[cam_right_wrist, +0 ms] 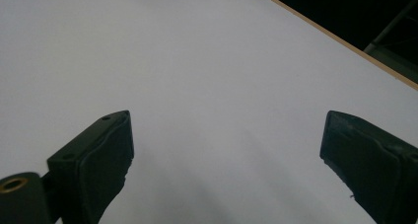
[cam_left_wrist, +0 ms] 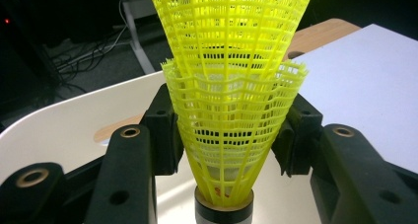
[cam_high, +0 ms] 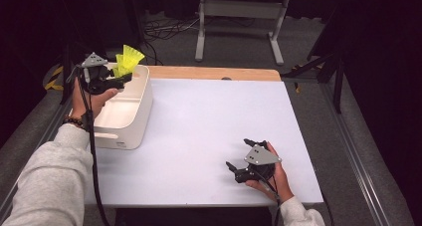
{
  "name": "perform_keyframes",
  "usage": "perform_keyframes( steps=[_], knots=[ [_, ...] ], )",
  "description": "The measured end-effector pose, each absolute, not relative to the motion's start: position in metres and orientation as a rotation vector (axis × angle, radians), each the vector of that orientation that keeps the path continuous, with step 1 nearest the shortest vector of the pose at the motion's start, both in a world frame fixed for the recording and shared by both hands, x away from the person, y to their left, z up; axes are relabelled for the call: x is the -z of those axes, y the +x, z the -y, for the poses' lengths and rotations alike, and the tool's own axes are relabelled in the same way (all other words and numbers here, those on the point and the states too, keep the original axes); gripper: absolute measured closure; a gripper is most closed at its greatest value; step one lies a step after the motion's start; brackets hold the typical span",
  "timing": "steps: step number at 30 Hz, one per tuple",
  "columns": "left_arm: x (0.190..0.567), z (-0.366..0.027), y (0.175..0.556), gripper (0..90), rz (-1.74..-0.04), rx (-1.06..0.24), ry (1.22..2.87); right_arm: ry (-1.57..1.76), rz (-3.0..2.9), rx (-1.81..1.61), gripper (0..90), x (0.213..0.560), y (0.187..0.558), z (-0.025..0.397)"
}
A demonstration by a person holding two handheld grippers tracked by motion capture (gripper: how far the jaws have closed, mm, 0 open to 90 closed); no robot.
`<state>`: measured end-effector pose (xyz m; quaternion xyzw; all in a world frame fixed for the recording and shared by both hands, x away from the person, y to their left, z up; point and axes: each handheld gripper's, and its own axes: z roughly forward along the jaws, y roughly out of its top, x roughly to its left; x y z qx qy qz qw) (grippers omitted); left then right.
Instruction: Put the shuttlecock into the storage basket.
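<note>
1. White surface [cam_high: 209,136] with a wood strip at its far edge; dark room, grey floor, a metal stand [cam_high: 241,17] and cables behind.
2. White bin [cam_high: 132,111] at the surface's left edge, inside looks bare.
3. Left gripper [cam_high: 122,78] above the bin, jaws clamped on stacked yellow shuttlecocks [cam_left_wrist: 231,110].
4. Right gripper [cam_high: 238,159] low over the surface near right, jaws apart, holding nothing.
</note>
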<state>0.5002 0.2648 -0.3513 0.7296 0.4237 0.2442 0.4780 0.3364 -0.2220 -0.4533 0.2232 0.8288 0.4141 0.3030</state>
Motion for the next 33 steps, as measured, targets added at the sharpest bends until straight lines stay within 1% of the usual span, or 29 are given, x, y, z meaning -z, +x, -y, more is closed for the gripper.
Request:
perform_keyframes(
  steps=[2, 7, 12, 21, 24, 33],
  knots=[
    [0.353, -0.266, 0.504, 53.7, -1.054, -0.595, 1.815, 0.594, -2.198, -1.098, 6.8, 0.454, 0.337, 0.222],
    [0.356, -0.268, 0.511, 54.0, -1.088, -0.604, 1.826, 0.593, -2.208, -1.093, 6.8, 0.455, 0.338, 0.221],
    [0.36, -0.269, 0.519, 53.9, -1.11, -0.578, 1.874, 0.592, -2.215, -1.09, 6.8, 0.456, 0.339, 0.221],
    [0.365, -0.266, 0.524, 53.2, -1.133, -0.549, 1.952, 0.595, -2.217, -1.091, 6.8, 0.457, 0.339, 0.222],
    [0.366, -0.265, 0.525, 53.2, -1.14, -0.557, 1.948, 0.589, -2.217, -1.091, 6.8, 0.457, 0.339, 0.221],
    [0.371, -0.26, 0.53, 50.3, -1.155, -0.533, 2.024, 0.587, -2.222, -1.086, 6.8, 0.457, 0.339, 0.22]
  ],
)
